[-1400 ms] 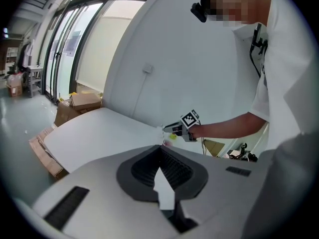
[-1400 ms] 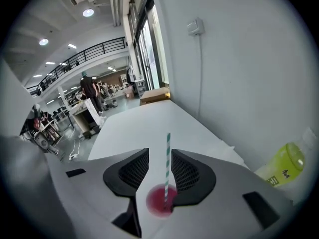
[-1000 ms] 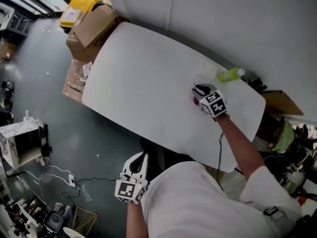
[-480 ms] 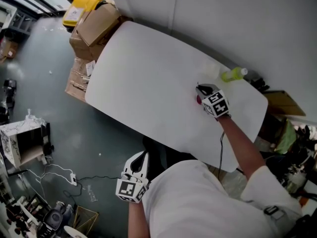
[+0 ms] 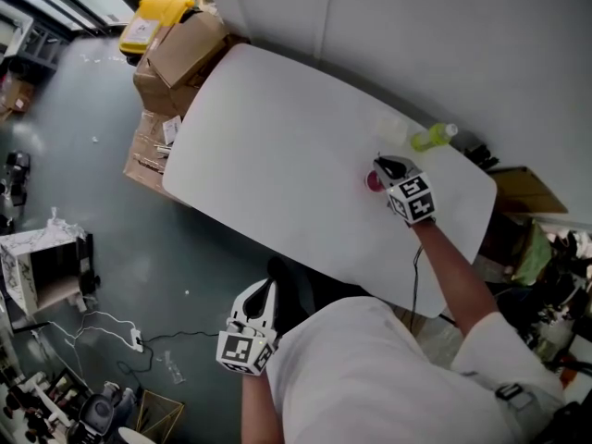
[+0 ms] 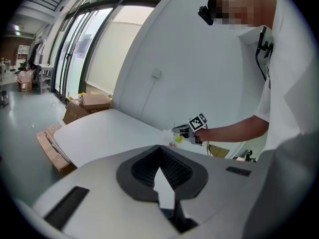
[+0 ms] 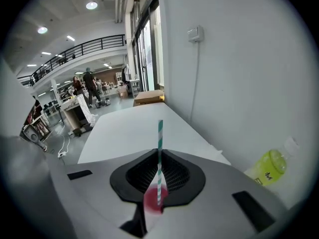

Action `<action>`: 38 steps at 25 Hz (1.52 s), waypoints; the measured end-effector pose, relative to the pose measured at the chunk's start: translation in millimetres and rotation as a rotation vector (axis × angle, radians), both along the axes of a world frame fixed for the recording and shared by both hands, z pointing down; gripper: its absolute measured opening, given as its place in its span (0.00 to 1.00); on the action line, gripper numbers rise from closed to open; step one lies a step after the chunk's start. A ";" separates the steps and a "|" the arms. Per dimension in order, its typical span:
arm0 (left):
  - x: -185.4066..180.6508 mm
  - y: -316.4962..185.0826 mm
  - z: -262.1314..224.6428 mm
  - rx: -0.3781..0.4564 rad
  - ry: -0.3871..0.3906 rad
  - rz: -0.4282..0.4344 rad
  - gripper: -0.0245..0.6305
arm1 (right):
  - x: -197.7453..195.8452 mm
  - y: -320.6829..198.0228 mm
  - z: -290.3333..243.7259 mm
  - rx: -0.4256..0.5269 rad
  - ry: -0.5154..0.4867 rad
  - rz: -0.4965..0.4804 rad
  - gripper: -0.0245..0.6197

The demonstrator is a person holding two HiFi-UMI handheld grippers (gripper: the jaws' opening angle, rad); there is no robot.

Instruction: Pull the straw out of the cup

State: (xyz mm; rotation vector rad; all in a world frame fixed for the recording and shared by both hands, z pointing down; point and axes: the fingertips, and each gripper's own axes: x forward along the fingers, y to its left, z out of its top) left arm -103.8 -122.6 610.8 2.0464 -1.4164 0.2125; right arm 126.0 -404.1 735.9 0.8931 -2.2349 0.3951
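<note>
Where the white tabletop (image 5: 277,155) runs toward its right end, a small pink cup (image 5: 373,181) stands on it, nearer the far edge than the near one. The right claw (image 5: 384,166) is reached out over the tabletop just beside and above that cup. In the right gripper view its jaws are drawn together on a green-and-white striped straw (image 7: 159,148), which stands upright between them and rises well above them. The straw's lower end shows against the pink of the cup (image 7: 152,203) below the right claw (image 7: 157,193). Whether the tip is clear of the cup cannot be told.

A yellow-green bottle (image 5: 432,138) lies by the far edge near the far right corner, close to the wall and apart from the cup. It also shows at the right in the right gripper view (image 7: 269,167).

The left claw (image 5: 266,292) is held off the tabletop, below its near edge and close to the person's body. Its jaws (image 6: 164,193) are nearly together, with only a thin wedge between them and nothing in it. Cardboard boxes (image 5: 180,49) are stacked on the floor beside the far left corner.
</note>
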 end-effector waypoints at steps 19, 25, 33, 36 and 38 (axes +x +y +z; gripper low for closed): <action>-69.9 43.7 -9.8 0.048 -0.021 0.145 0.04 | 4.0 84.4 -125.0 0.192 -0.067 0.141 0.11; -82.7 57.7 -17.3 0.080 -0.008 0.204 0.04 | 14.8 131.6 -155.3 0.215 -0.096 0.225 0.11; -81.9 68.2 -22.7 0.118 -0.004 0.336 0.04 | 36.7 214.7 -194.8 0.272 -0.159 0.361 0.11; -69.0 69.4 -25.7 0.140 0.008 0.390 0.04 | 48.5 249.3 -206.7 0.298 -0.168 0.405 0.11; -56.8 70.5 -30.6 0.155 0.015 0.420 0.04 | 58.7 269.9 -212.8 0.310 -0.177 0.431 0.11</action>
